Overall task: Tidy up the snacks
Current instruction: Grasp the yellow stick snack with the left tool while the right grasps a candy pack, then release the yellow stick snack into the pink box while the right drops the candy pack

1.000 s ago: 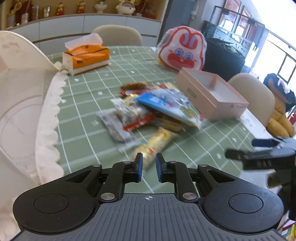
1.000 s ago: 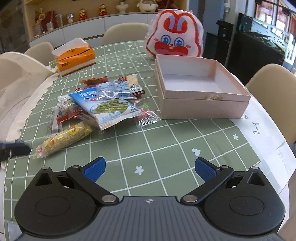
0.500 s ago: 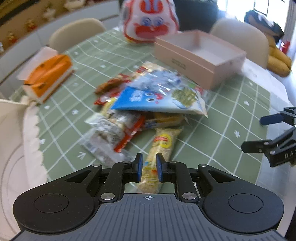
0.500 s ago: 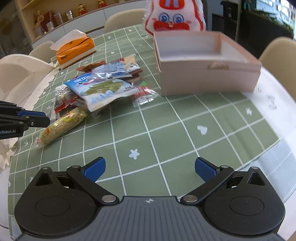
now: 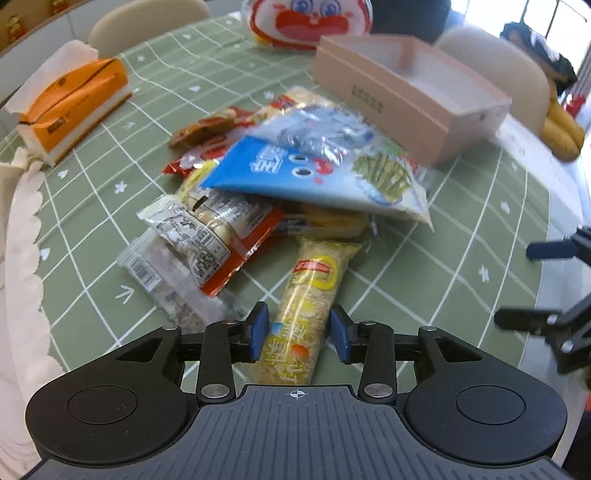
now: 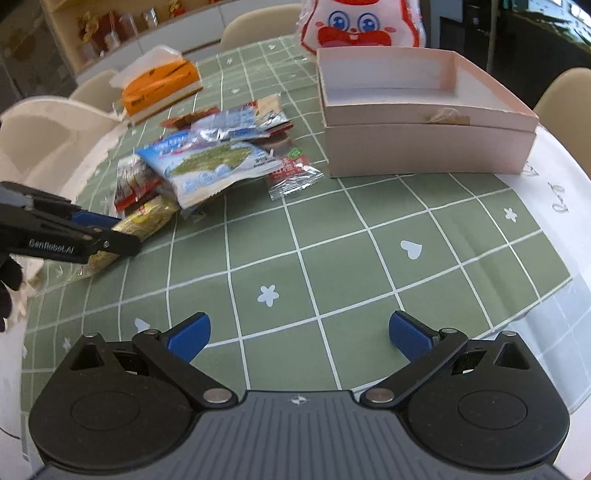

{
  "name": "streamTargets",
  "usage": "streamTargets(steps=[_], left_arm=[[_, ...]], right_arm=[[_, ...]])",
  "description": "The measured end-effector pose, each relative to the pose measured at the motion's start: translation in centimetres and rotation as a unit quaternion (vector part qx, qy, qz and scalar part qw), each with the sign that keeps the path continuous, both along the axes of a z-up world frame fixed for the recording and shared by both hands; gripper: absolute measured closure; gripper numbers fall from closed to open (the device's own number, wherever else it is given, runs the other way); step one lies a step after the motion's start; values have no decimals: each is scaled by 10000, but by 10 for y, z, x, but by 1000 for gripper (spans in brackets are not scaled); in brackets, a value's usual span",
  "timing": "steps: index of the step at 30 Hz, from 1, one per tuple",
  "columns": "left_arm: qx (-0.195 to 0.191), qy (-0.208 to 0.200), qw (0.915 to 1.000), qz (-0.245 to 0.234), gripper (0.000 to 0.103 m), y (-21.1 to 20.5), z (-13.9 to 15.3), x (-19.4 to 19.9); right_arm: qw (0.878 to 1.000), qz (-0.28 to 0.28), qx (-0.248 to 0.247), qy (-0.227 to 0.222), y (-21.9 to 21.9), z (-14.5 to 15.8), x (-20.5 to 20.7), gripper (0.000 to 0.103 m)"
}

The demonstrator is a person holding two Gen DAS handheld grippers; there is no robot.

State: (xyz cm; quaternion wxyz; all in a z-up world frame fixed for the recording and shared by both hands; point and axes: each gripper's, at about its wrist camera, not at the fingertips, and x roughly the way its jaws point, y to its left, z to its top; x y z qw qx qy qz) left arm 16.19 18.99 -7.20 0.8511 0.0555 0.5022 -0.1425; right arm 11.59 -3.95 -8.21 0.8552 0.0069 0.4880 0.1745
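Note:
A pile of snack packets (image 5: 280, 184) lies on the green checked tablecloth (image 6: 332, 258), topped by a blue and white seaweed bag (image 5: 321, 173). A long yellow snack packet (image 5: 306, 306) lies at the near edge of the pile. My left gripper (image 5: 298, 332) is open, its blue pads on either side of the yellow packet's near end; it also shows in the right wrist view (image 6: 99, 229). My right gripper (image 6: 298, 332) is wide open and empty above bare cloth. An open pink box (image 6: 424, 136) stands to the right of the pile.
An orange tissue box (image 5: 74, 103) stands at the far left. A red and white rabbit bag (image 6: 362, 26) stands behind the pink box. A white scalloped mat (image 5: 18, 258) lies at the table's left edge. Cream chairs (image 6: 251, 26) surround the table.
My left gripper has moved forward and down to the pile and opened its jaws around the yellow packet. My right gripper stays open and has drifted slightly closer to the table.

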Motion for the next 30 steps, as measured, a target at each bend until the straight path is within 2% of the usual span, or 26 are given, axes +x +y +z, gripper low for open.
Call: streamTargets(steps=[2,3,6,9,13,15,18,22,25,27,30], left_arm=[[-159,1,9996,212,65,3,1,-4],[-268,16,9990,356,66,5,2,-7],[-830,82,9925,888,70,12,7,-27],[-1404,207,9768,1607,70,20,9,-50],[-1759,247,9587,2223,70,26,7,-76],[-1910,254,9539,2299,70,30,8,-86],[-1933,245,9530,2322,70,34,9,-95],[-2005,211,9504,2369,70,36,9,-102],[-2055,193,9493,2372,70,36,7,-107],[-2065,186,9497,2348,70,34,6,-109],[-2090,175,9505,2292,70,30,6,-107]], right_arm=[[9996,263,-89,9,4,1,6,2],[9994,338,-74,-40,5,2,10,9],[9984,345,227,-378,5,18,23,10],[9948,475,458,-776,18,43,45,10],[9896,676,360,-1214,56,65,89,10],[9887,707,339,-1280,76,65,110,11],[9910,777,228,-1068,104,53,141,16],[9926,886,-232,-796,124,28,157,17],[9962,688,6,-535,116,23,160,19],[9971,622,111,-418,109,26,158,39],[9969,669,220,-353,98,35,150,43]])
